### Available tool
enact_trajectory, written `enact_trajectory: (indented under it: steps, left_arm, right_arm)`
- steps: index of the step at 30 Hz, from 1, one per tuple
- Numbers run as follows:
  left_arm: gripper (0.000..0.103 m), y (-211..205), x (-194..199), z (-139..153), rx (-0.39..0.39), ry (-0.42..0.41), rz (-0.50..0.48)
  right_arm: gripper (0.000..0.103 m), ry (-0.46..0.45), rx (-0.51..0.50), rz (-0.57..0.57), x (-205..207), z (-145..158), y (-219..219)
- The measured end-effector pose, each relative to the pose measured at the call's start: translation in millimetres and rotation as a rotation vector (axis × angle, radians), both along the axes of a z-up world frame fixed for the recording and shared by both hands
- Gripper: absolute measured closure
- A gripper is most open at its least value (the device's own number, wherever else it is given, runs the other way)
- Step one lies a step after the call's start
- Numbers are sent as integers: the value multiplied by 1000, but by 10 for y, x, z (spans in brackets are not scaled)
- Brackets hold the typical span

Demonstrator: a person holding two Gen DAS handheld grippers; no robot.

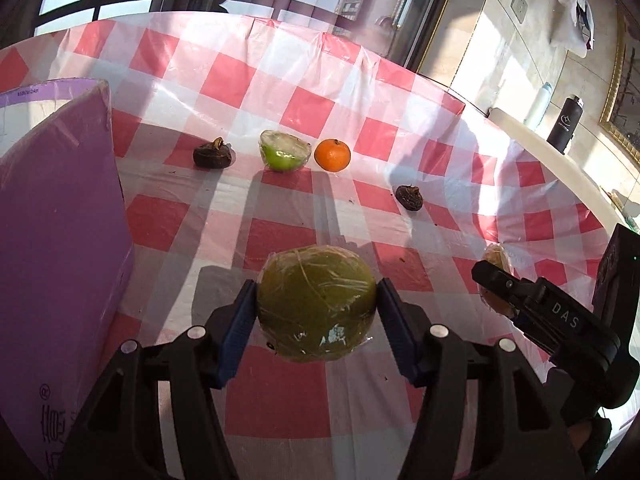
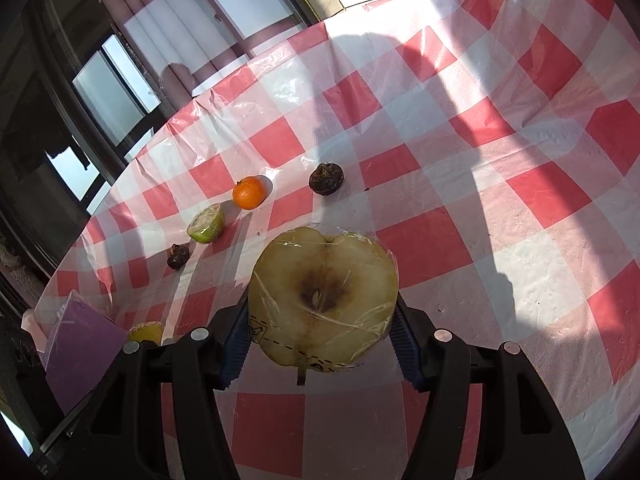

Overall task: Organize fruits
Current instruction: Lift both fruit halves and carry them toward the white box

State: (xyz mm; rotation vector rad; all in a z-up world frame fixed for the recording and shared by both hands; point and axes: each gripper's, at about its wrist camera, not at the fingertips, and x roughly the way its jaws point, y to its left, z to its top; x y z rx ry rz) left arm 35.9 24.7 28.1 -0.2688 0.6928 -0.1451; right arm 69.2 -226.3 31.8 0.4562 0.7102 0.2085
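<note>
each gripper pinches a wrapped fruit above the checked cloth (image 2: 500, 140), left gripper (image 1: 316, 312) a green fruit (image 1: 316, 304), right gripper (image 2: 320, 320) a pear half (image 2: 324, 300), while the orange (image 1: 332, 155), lime half (image 1: 285, 155) and two dark fruits (image 1: 212, 154) look unsorted.

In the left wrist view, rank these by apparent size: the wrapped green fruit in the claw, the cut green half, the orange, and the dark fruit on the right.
1. Wrapped green fruit, though it is nearest the camera, so partly inflated.
2. Cut green half.
3. Orange, close behind the half.
4. Dark fruit.
</note>
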Motion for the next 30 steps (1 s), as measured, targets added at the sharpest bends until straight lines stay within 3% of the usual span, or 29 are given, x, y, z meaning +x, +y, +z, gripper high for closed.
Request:
enact_trajectory:
  steps: [8, 23, 27, 30]
  left_arm:
    - [43, 13, 113, -91, -84, 28, -56]
    - [43, 13, 98, -74, -105, 7, -62]
    - [43, -21, 110, -62, -64, 34, -33]
    - [43, -119, -8, -61, -7, 106, -56]
  right_arm:
    - [43, 0, -6, 5, 0, -4, 8]
    - [43, 38, -28, 16, 64, -25, 51]
    - [43, 36, -30, 22, 39, -6, 69]
    - [43, 66, -13, 34, -89, -19, 106]
